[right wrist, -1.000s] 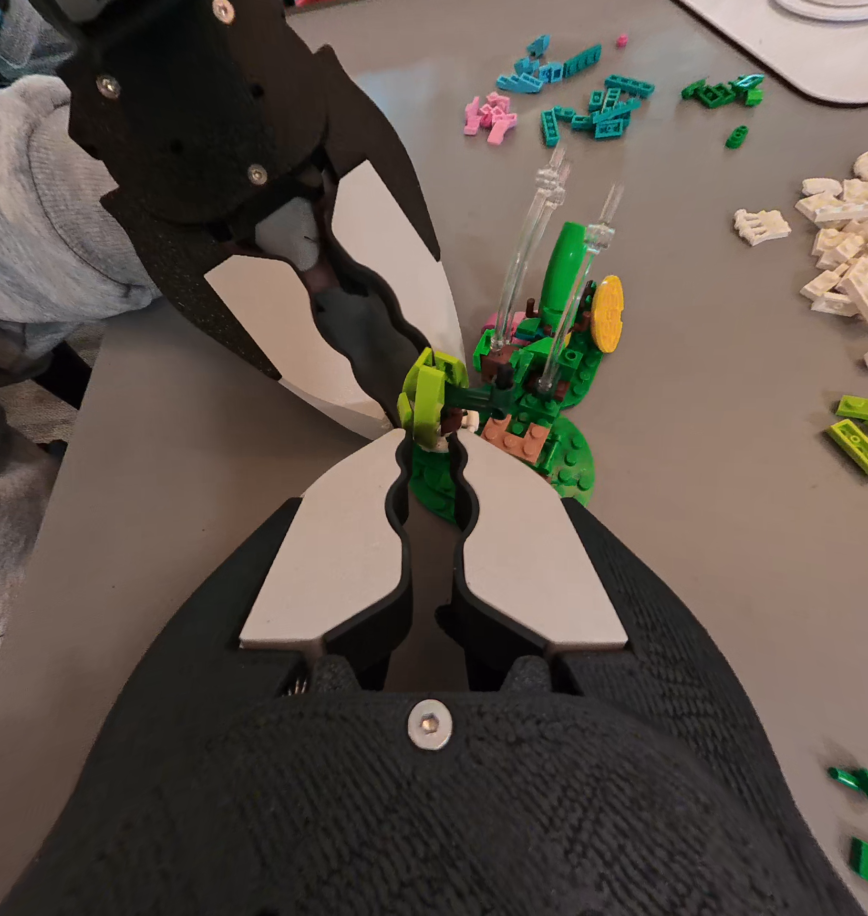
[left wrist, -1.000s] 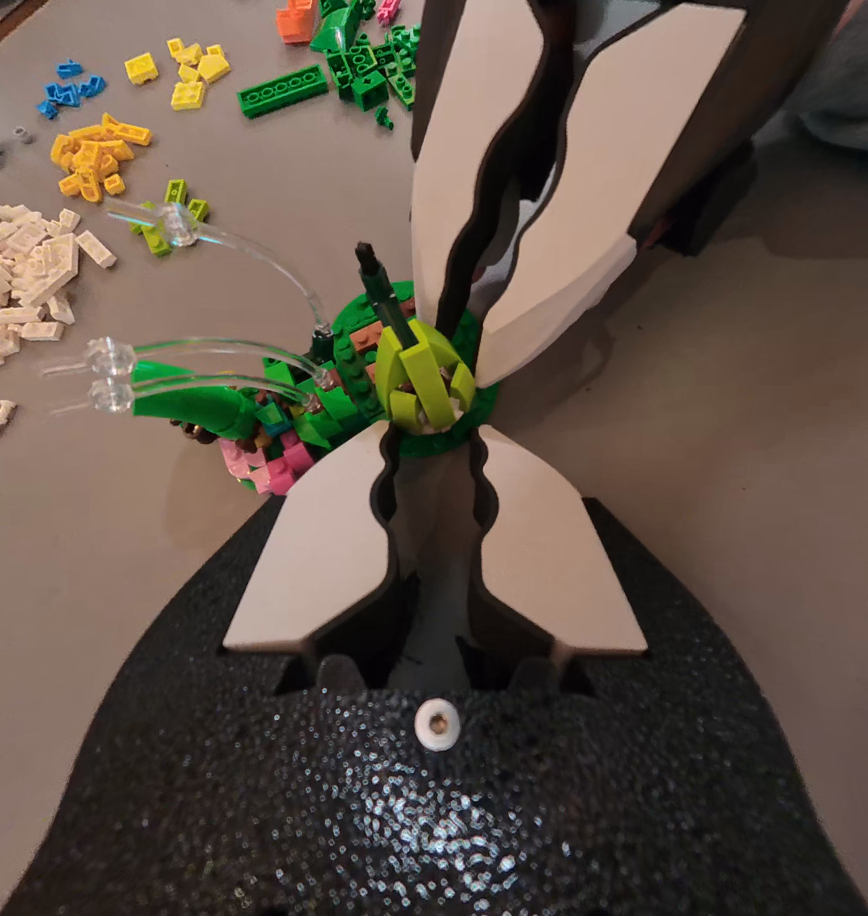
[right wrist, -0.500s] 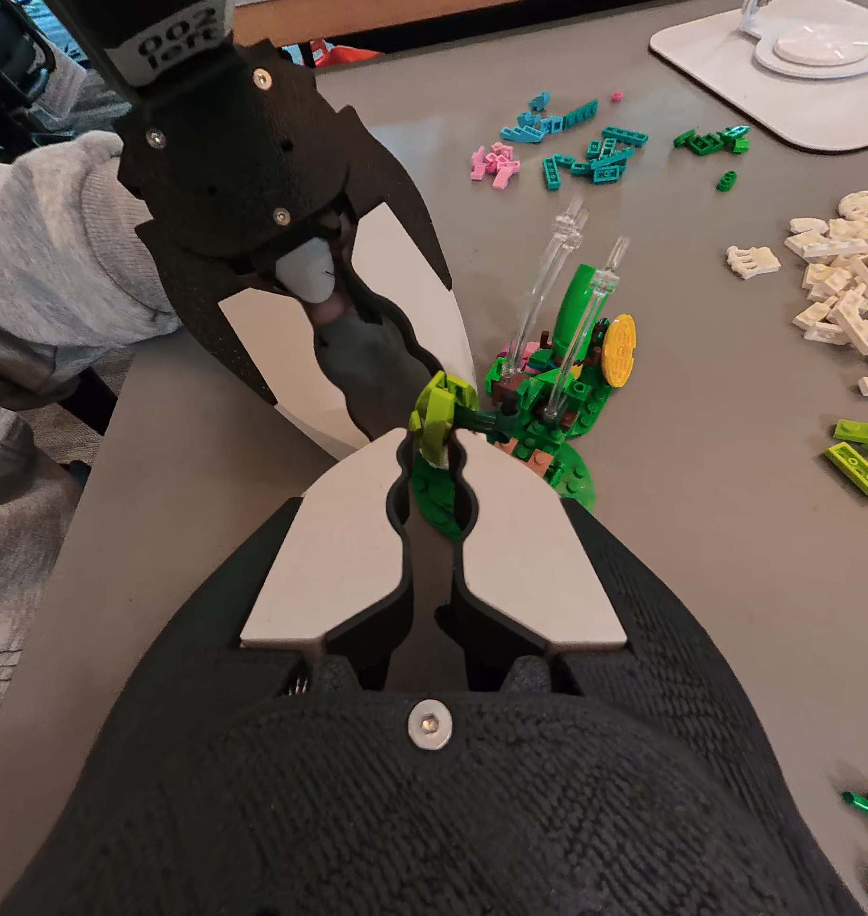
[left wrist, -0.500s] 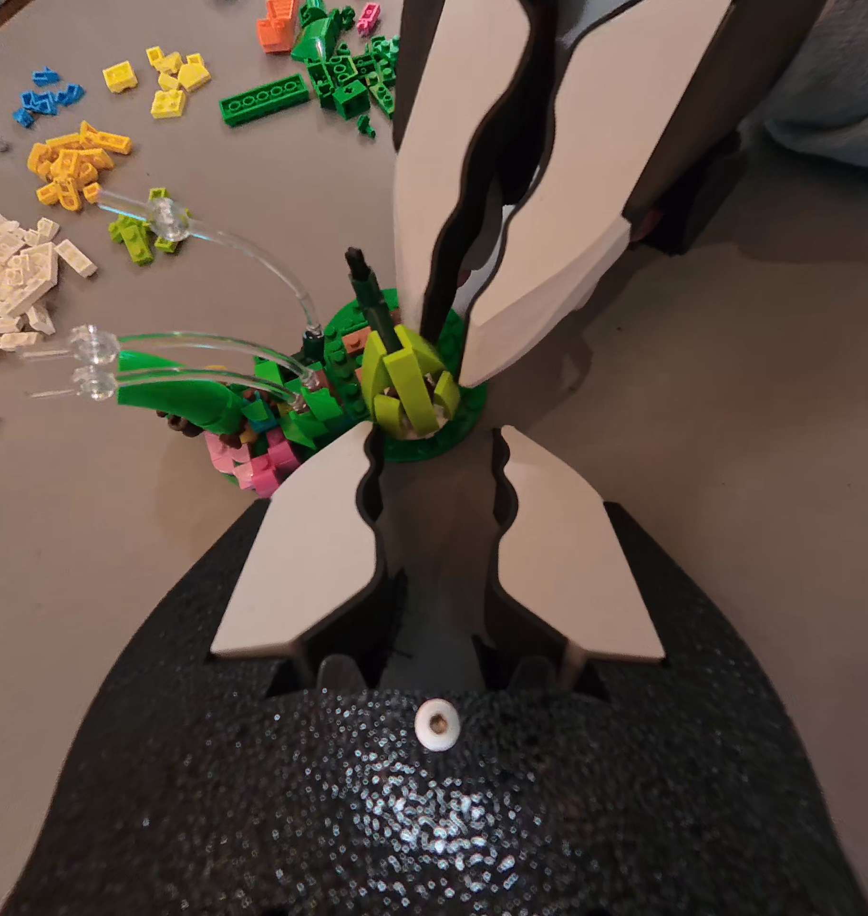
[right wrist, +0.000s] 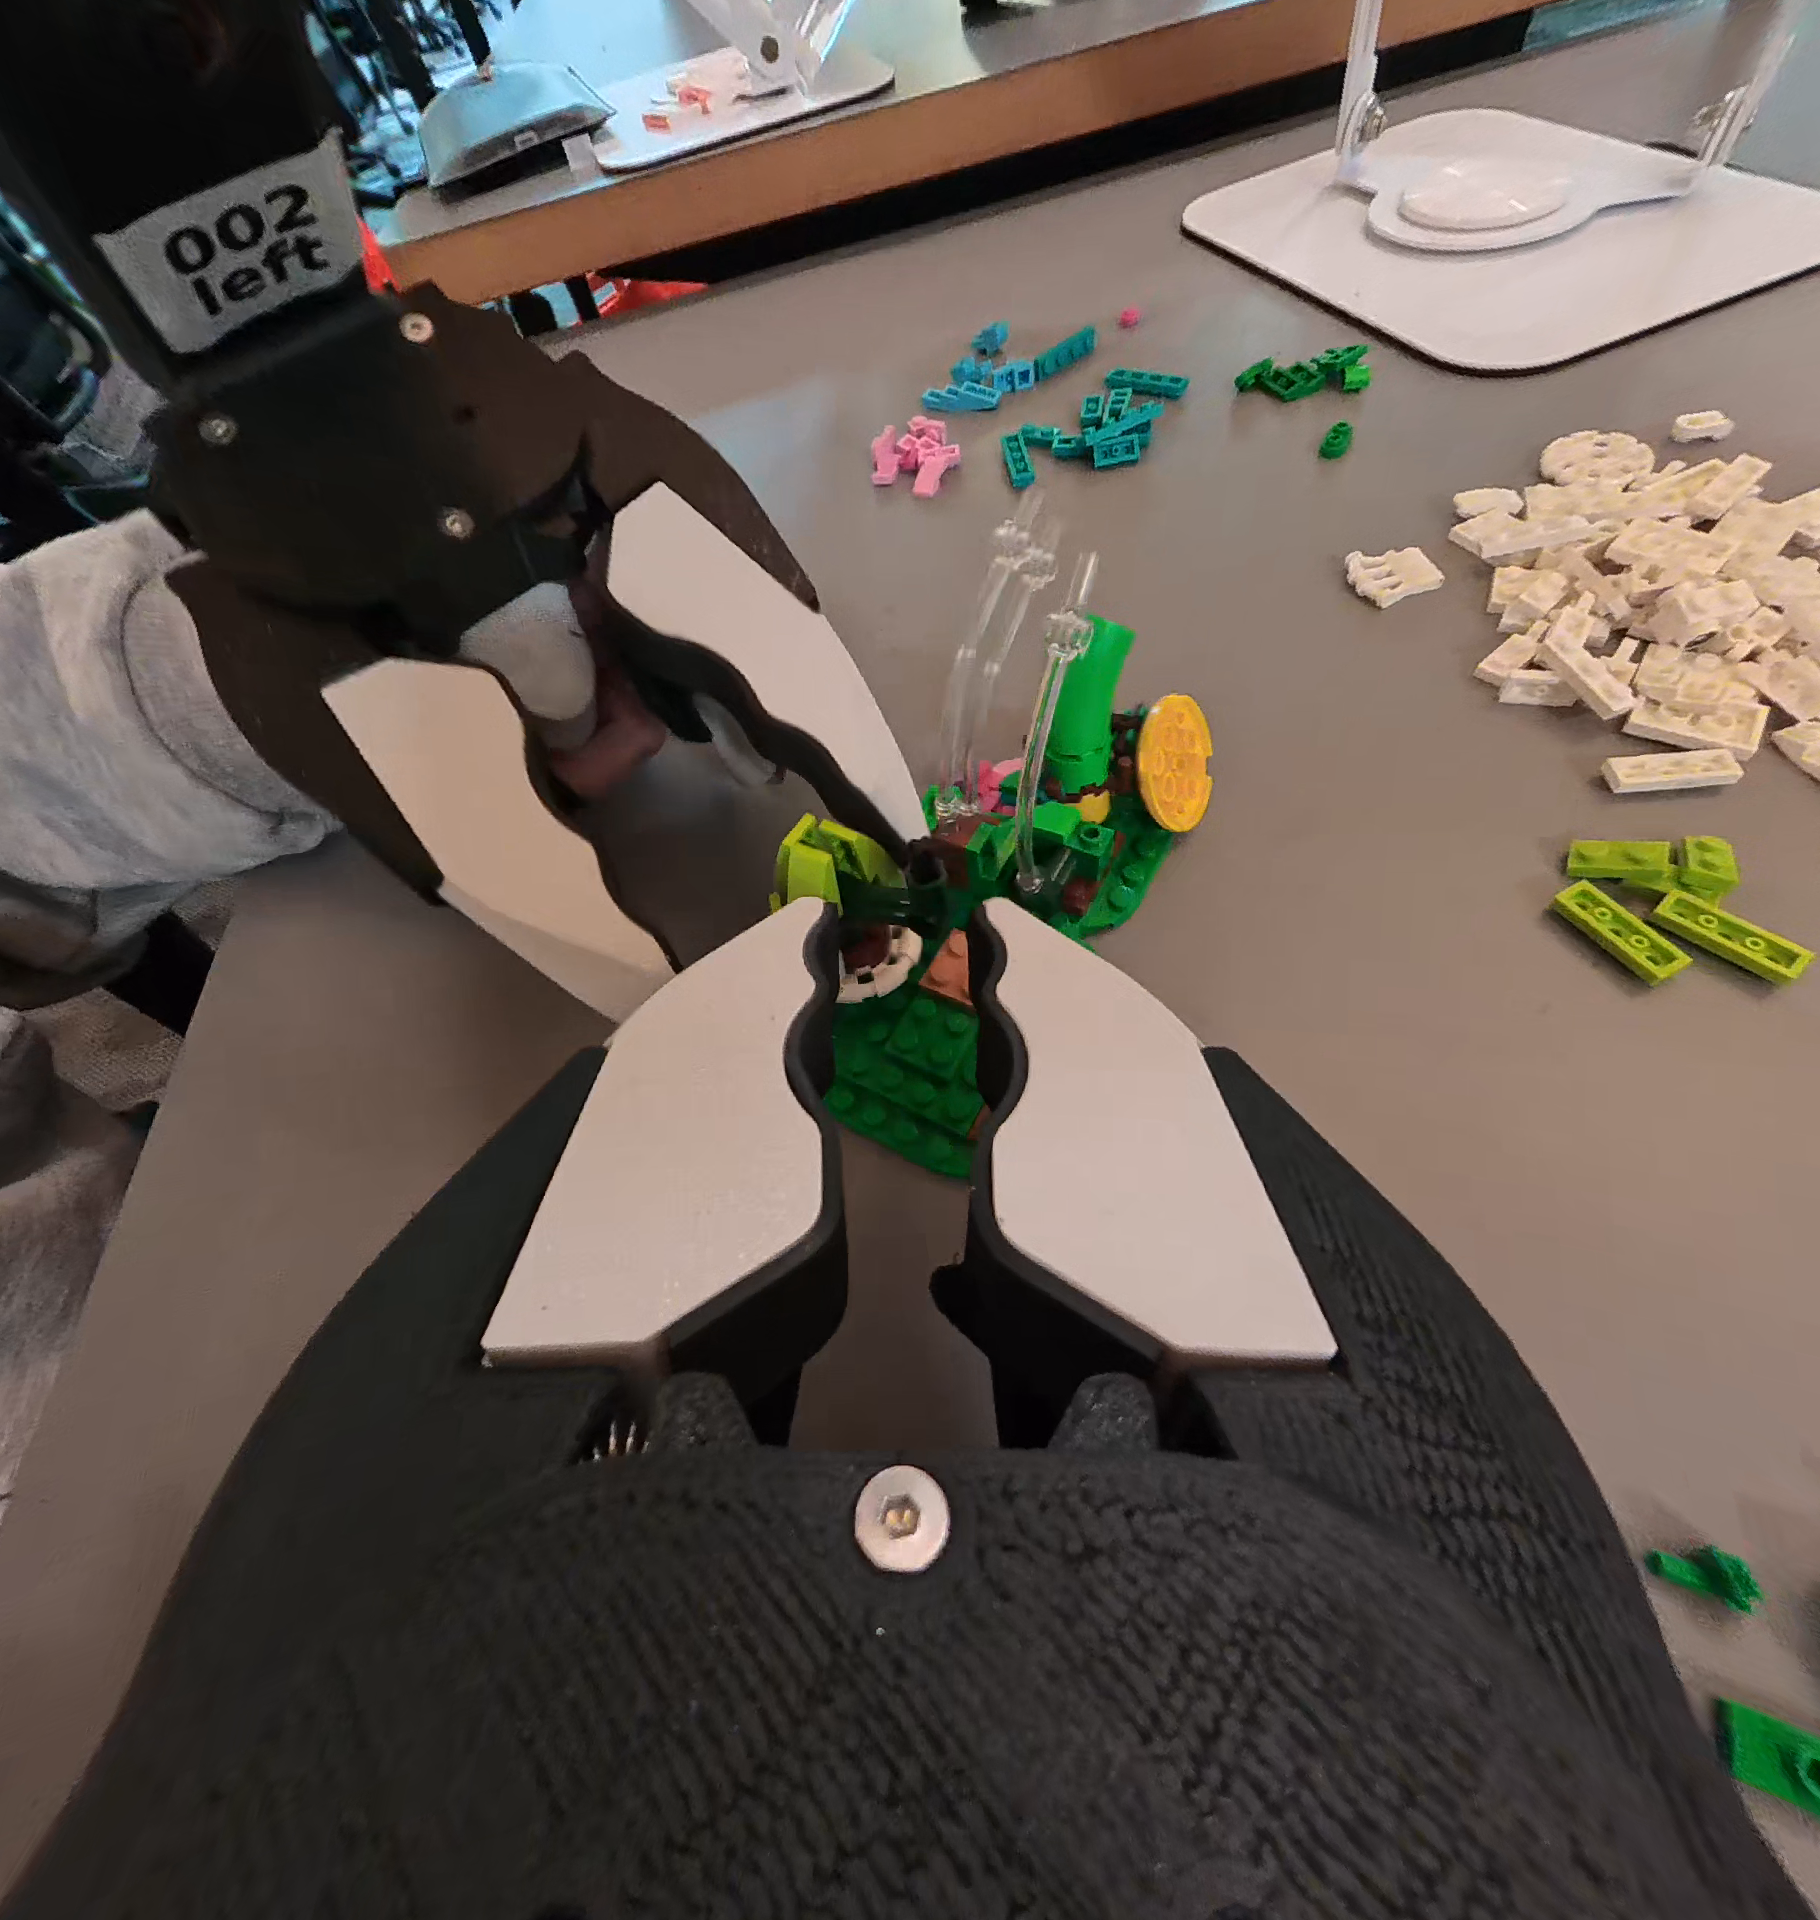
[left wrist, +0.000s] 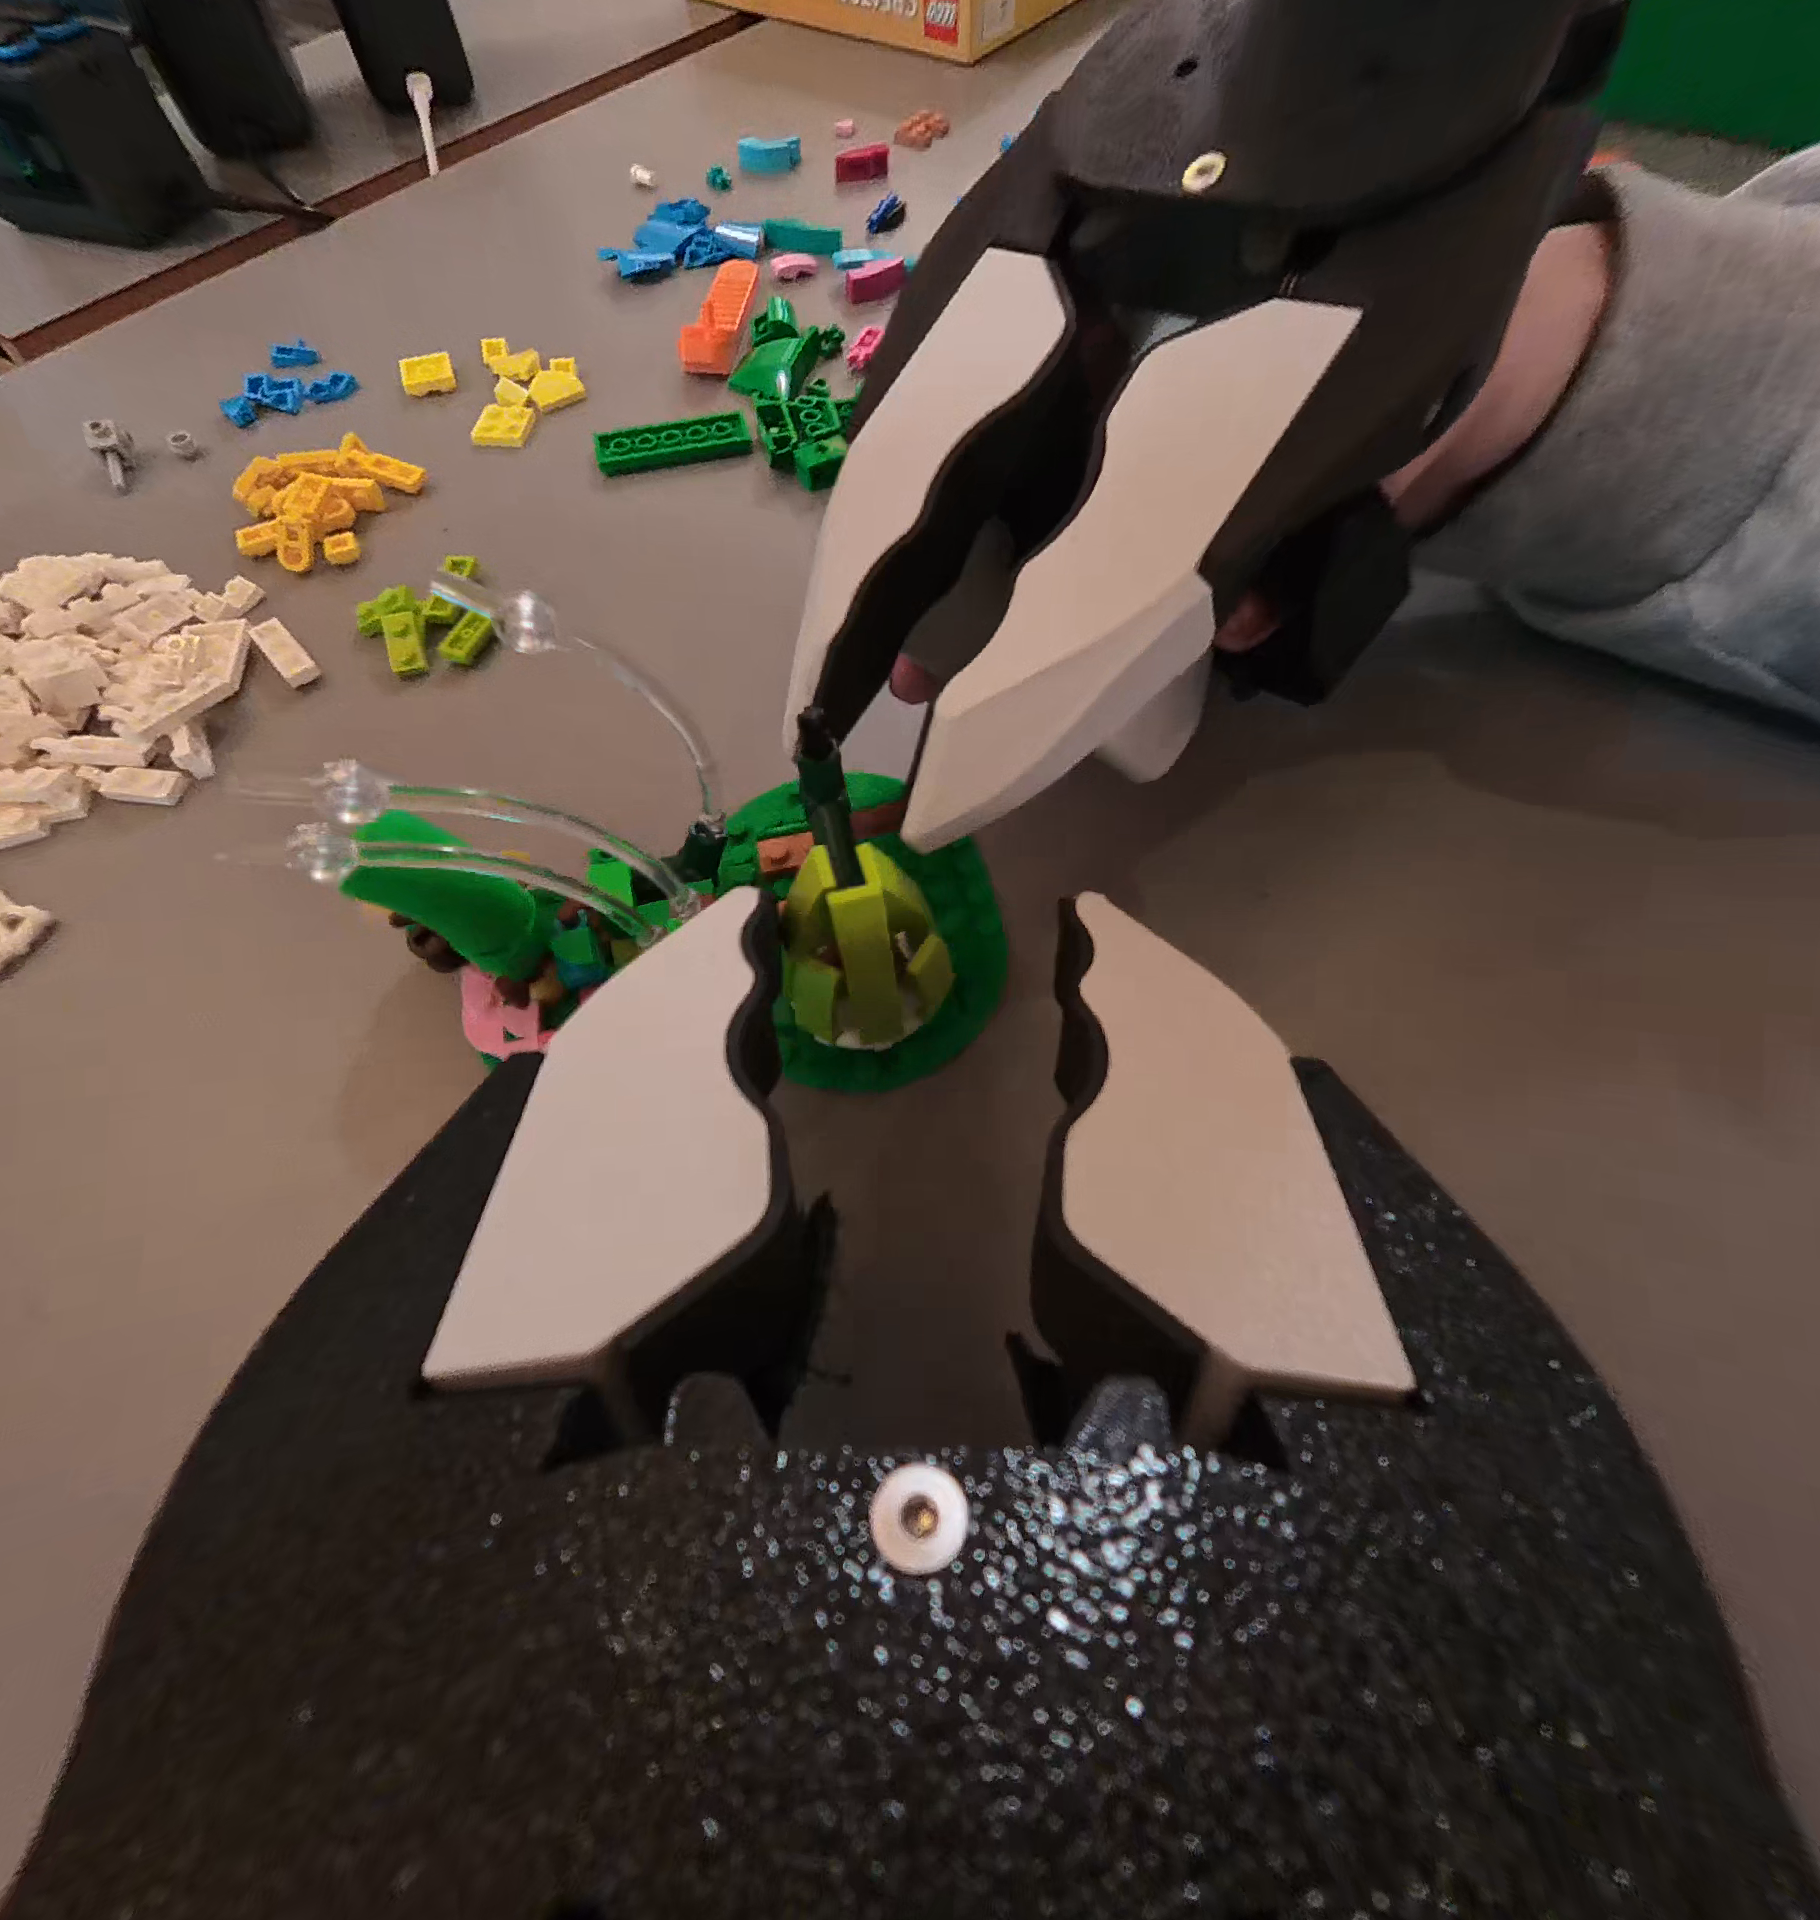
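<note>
A small brick model stands on a round green plate (left wrist: pixel 953 883) on the grey table. It has a lime bud (left wrist: pixel 864 956) on a dark green stem (left wrist: pixel 823 800), clear curved rods (left wrist: pixel 532 821) and a green leaf (left wrist: pixel 438 904). My left gripper (left wrist: pixel 916 909) is open. The bud stands by its left finger, with a gap to the right one. My right gripper (left wrist: pixel 864 779) reaches in from above, open, with one fingertip at the stem's top. In the right wrist view my right gripper (right wrist: pixel 904 909) is open over the plate (right wrist: pixel 906 1081), and the stem (right wrist: pixel 890 894) crosses between its tips. The bud (right wrist: pixel 828 852) and a yellow disc (right wrist: pixel 1174 764) also show there.
Loose brick piles lie around: white (left wrist: pixel 85 675), yellow (left wrist: pixel 314 499), blue (left wrist: pixel 282 379), green (left wrist: pixel 677 442), lime (left wrist: pixel 418 623). In the right wrist view there are teal (right wrist: pixel 1072 416), pink (right wrist: pixel 916 457) and white (right wrist: pixel 1664 623) bricks. A white stand base (right wrist: pixel 1508 239) sits far right. Grey sleeves (left wrist: pixel 1664 416) hold both grippers. My left and right fingertips are right by each other.
My left gripper's jaws have opened wide and drawn back from the lime bud. My right gripper's jaws have also opened and lifted a little from the plate.
</note>
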The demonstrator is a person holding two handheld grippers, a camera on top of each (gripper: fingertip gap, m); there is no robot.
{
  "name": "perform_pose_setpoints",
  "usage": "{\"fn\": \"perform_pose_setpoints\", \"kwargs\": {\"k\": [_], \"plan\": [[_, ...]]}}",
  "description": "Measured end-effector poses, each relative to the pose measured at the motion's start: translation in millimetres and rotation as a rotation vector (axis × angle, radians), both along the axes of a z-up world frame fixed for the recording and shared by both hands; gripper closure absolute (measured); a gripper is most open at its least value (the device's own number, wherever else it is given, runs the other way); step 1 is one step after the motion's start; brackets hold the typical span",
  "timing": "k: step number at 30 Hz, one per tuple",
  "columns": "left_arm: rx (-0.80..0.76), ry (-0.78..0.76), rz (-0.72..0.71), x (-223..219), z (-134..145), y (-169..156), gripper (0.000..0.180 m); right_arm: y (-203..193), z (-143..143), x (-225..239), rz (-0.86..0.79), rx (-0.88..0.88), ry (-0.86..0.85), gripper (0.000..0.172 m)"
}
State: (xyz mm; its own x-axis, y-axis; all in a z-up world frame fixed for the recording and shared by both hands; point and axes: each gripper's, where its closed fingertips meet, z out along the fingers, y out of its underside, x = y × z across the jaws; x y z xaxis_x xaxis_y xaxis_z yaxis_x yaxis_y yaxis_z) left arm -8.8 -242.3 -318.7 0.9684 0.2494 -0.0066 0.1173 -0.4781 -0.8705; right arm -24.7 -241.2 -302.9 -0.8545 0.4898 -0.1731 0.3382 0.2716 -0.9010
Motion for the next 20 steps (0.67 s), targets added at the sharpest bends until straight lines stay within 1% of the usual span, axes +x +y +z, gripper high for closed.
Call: {"fn": "perform_pose_setpoints", "kwargs": {"k": [1, 6, 8, 9, 11, 13, 18, 19, 20], "plan": [[-0.008, 0.015, 0.012, -1.4, -0.6, 1.1, 0.13, -1.1, 0.0, -0.7, -0.004, -0.008, -0.005, 0.149], [-0.016, 0.034, 0.07, -9.6, -0.9, 1.1, 0.139, -3.4, 0.7, -4.4, -0.027, -0.014, -0.001, 0.152], [-0.014, 0.034, 0.086, -12.0, -0.5, 0.6, 0.141, -4.5, 0.4, -3.3, -0.02, -0.005, 0.008, 0.163], [-0.01, 0.036, 0.091, -12.8, 0.0, 0.3, 0.142, -5.5, 0.3, -2.0, -0.011, -0.001, 0.012, 0.164], [-0.011, 0.037, 0.092, -13.1, 0.0, -0.7, 0.145, -6.3, 0.5, -0.2, -0.002, 0.006, 0.026, 0.164], [-0.018, 0.057, 0.091, -13.8, -0.2, -3.3, 0.154, -7.8, 0.5, 2.9, 0.019, 0.013, 0.036, 0.164], [-0.017, 0.039, 0.067, -11.1, -0.9, -5.7, 0.154, -10.4, 0.6, 5.0, 0.026, 0.023, 0.054, 0.163], [-0.014, 0.032, 0.061, -10.5, -0.8, -5.9, 0.154, -11.0, -0.3, 4.8, 0.024, 0.022, 0.041, 0.16], [-0.012, 0.027, 0.053, -9.7, -0.7, -6.1, 0.154, -11.6, -1.5, 4.9, 0.025, 0.021, 0.026, 0.153]]}}
